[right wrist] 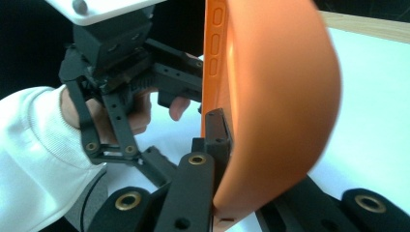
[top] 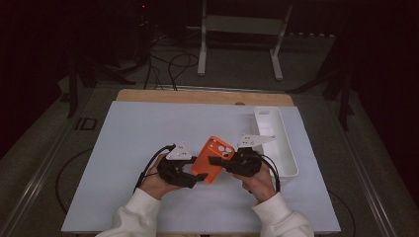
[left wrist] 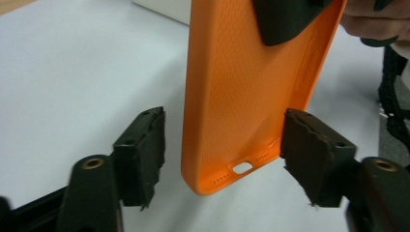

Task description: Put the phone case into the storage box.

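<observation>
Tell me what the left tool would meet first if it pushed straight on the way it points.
The orange phone case. Its lower end already sits between the left tool's open jaws, one pad at its right edge, so going on would probably run the case deeper in, toward the right tool clamped on it.

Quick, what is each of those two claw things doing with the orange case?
Left gripper: open, jaws either side of the orange phone case, not pressing it.
Right gripper: shut on the case's edge.

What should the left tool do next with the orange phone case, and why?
Probably close the left tool on the orange phone case's bottom end. The right tool already clamps the case, while the left pads flank its lower edges, one with a gap, so it isn't gripped there yet.
</observation>
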Demonstrator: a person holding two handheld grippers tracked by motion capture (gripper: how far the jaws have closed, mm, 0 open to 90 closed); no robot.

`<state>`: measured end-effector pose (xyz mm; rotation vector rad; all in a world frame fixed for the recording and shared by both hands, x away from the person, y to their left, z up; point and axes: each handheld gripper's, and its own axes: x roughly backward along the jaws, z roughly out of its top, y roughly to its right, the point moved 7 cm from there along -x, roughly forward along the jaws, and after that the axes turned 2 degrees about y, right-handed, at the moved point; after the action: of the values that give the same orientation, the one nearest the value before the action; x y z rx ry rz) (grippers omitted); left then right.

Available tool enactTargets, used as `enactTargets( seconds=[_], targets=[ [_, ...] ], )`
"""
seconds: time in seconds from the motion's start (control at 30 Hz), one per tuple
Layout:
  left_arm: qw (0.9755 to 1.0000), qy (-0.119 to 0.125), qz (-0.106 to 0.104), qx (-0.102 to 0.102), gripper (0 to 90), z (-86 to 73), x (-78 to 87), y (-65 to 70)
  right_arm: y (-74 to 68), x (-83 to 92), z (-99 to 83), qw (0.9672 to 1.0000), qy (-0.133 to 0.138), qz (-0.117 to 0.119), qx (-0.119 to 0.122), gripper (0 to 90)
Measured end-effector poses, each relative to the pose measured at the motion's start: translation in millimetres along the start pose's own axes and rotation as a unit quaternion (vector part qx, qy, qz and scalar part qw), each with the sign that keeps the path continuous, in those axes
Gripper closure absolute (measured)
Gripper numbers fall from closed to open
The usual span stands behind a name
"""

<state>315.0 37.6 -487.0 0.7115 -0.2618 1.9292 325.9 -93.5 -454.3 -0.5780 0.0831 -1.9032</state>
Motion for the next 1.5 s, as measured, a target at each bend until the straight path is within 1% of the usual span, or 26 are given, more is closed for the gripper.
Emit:
enactTargets(
  seconds=[0.23,0.4,0.53,0.73,0.83,1.0,1.13,1.27,1.5],
  targets=[
    [0.9994,-0.001,-0.032,-0.009,46.4,-1.4,-1.4,5.5,-5.9,-1.1,-1.4,0.9996,-0.006,0.020,0.018,87.6],
    [0.9987,0.002,-0.051,-0.009,51.2,-0.9,-1.7,9.1,-10.5,-0.8,-1.7,0.9987,-0.007,0.039,0.031,87.7],
    [0.9980,0.000,-0.062,-0.013,56.6,-1.6,-2.3,11.3,-13.2,-1.4,-1.9,0.9981,-0.009,0.044,0.043,87.6],
    [0.9966,0.007,-0.080,-0.015,67.6,-1.6,0.5,12.7,-11.4,1.3,-2.0,0.9975,-0.007,0.055,0.043,86.3],
    [0.9961,0.006,-0.087,-0.015,72.6,-2.5,0.4,13.6,-10.1,1.5,-2.5,0.9974,-0.008,0.058,0.041,83.8],
    [0.9960,0.005,-0.088,-0.016,79.6,-4.7,-0.6,13.7,-9.4,0.4,-3.9,0.9974,-0.014,0.054,0.046,77.5],
    [0.9961,0.007,-0.086,-0.019,85.1,-4.7,-0.6,13.6,-8.6,0.0,-3.7,0.9976,-0.013,0.053,0.044,71.3],
    [0.9964,0.008,-0.083,-0.018,85.4,-4.9,-0.5,13.3,-7.7,-0.6,-3.7,0.9979,-0.012,0.049,0.041,68.5],
    [0.9970,0.010,-0.074,-0.020,85.6,-4.8,-0.6,11.7,-5.1,-2.2,-3.3,0.9989,-0.010,0.034,0.031,62.5]
  ],
)
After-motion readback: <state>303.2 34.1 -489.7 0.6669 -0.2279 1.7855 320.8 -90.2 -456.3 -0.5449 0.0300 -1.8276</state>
